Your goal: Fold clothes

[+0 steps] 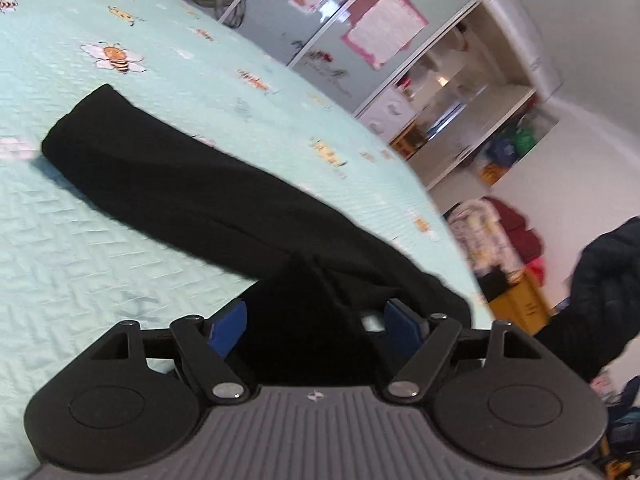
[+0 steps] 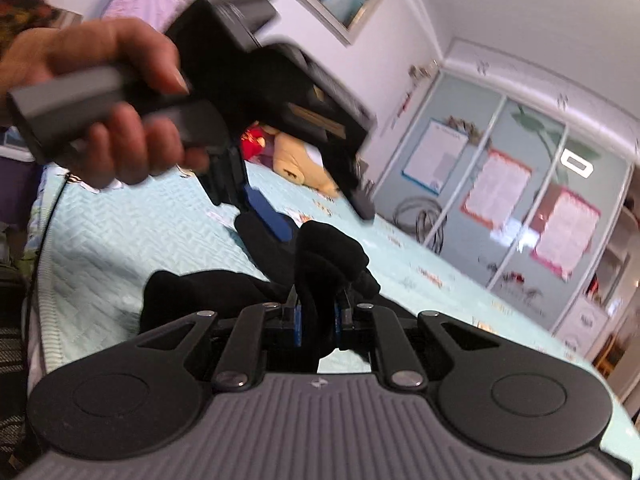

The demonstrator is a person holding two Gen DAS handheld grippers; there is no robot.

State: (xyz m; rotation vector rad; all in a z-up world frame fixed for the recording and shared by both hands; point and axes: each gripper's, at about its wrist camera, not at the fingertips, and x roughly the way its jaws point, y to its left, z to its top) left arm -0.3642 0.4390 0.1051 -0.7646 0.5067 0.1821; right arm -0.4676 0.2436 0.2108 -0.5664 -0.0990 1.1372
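In the left wrist view, a black garment (image 1: 180,184) is seen stretched across the pale blue bedspread (image 1: 80,248); its near end is bunched between the spread blue fingers of the left gripper (image 1: 316,322), whose hold cannot be told. In the right wrist view, the right gripper (image 2: 318,318) is closed on a fold of the garment; the left gripper is held in a hand (image 2: 108,92) above the bed.

black garment (image 1: 168,176) hides the left gripper (image 1: 314,320) fingertips (wardrobe posters (image 1: 384,24) too blurred to read).
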